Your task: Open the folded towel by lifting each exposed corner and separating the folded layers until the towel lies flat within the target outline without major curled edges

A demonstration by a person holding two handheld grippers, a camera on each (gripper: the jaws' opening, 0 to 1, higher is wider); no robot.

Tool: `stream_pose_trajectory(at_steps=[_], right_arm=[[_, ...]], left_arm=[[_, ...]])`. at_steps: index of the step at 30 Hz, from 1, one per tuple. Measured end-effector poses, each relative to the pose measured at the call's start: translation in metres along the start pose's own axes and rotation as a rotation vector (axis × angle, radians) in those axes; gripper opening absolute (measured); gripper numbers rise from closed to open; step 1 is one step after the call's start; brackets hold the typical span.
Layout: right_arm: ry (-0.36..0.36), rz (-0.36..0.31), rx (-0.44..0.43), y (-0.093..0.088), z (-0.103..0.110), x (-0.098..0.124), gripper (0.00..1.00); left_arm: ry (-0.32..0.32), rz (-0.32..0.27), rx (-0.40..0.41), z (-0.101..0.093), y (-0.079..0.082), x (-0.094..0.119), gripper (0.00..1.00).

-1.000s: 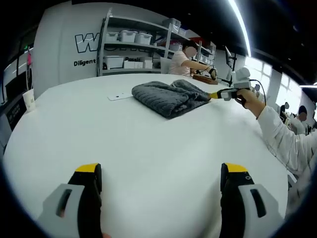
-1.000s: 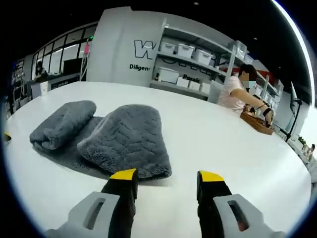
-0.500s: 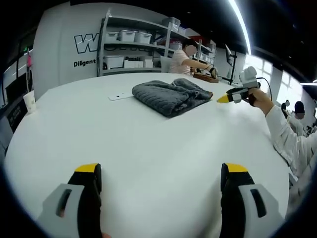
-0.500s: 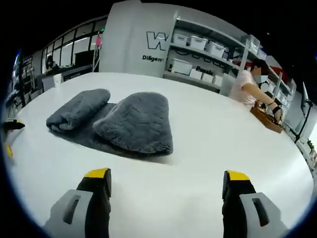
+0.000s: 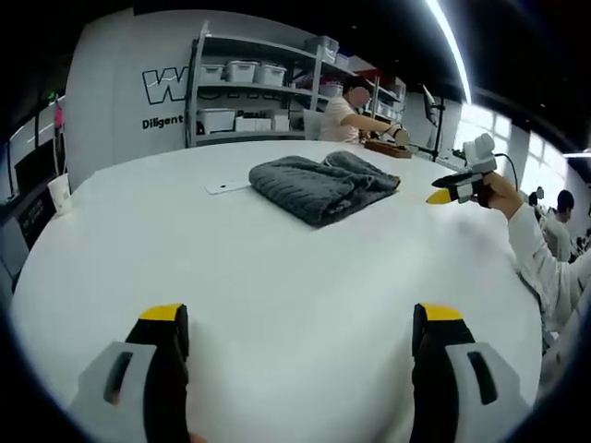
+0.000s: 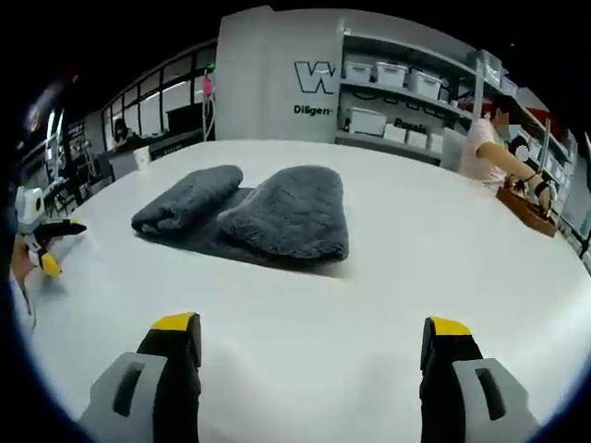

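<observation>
The grey plush towel [image 5: 323, 183] lies folded and bunched on the white round table [image 5: 231, 268], far ahead in the left gripper view. My left gripper [image 5: 302, 318] is open low over the bare tabletop, well short of the towel. In the right gripper view the towel [image 6: 254, 214] shows two rolled folds side by side on a flat layer. My right gripper [image 6: 311, 325] is open wide, a short way back from the towel's near edge, with nothing between its jaws. The right gripper [image 5: 443, 196] also appears at the right of the towel, held in a person's hand.
A white card [image 5: 226, 186] lies on the table left of the towel and a paper cup [image 5: 59, 192] stands at the far left edge. A person [image 5: 349, 109] sits at the far side by a wooden tray [image 6: 524, 209]. Shelves with bins [image 5: 245, 88] line the back wall.
My right gripper has opened from a narrow gap to wide and drawn back from the towel's edge. The left gripper has stayed open in place.
</observation>
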State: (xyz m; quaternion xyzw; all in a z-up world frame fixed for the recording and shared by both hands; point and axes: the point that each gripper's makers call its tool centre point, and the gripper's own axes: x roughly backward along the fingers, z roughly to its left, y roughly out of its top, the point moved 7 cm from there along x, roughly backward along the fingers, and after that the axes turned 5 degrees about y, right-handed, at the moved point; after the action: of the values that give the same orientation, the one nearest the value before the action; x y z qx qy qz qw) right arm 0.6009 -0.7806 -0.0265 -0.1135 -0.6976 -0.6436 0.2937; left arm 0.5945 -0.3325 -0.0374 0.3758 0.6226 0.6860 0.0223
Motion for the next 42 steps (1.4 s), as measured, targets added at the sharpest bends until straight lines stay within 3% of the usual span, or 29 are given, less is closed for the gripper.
stream_pose_trajectory(at_steps=[5, 13, 16, 22, 26, 31, 35, 42], right_arm=[[0.043, 0.013, 0.02, 0.0, 0.009, -0.003, 0.99], [0.085, -0.051, 0.07, 0.007, 0.01, -0.007, 0.99], [0.123, -0.12, 0.049, 0.015, 0.015, -0.005, 0.99], [0.168, -0.148, 0.047, 0.021, 0.024, 0.001, 0.99], [0.185, -0.137, 0.03, 0.019, 0.023, 0.001, 0.99], [0.187, -0.159, 0.016, 0.02, 0.02, 0.003, 0.99], [0.201, -0.16, 0.004, 0.018, 0.019, 0.001, 0.99], [0.191, -0.173, -0.032, 0.017, 0.012, 0.002, 0.99]], left_arm=[[0.016, -0.03, -0.048, -0.005, 0.009, 0.004, 0.99], [0.047, -0.046, -0.081, -0.009, 0.014, 0.006, 0.99], [0.057, -0.039, -0.074, -0.009, 0.012, 0.001, 0.99], [0.072, -0.025, -0.079, -0.014, 0.012, -0.006, 0.99], [0.088, -0.051, -0.066, -0.021, 0.024, -0.018, 0.99], [0.022, -0.094, -0.108, -0.047, 0.047, -0.044, 0.99], [0.043, -0.086, -0.214, -0.061, 0.062, -0.06, 0.98], [0.01, -0.077, -0.251, -0.085, 0.085, -0.097, 0.96]])
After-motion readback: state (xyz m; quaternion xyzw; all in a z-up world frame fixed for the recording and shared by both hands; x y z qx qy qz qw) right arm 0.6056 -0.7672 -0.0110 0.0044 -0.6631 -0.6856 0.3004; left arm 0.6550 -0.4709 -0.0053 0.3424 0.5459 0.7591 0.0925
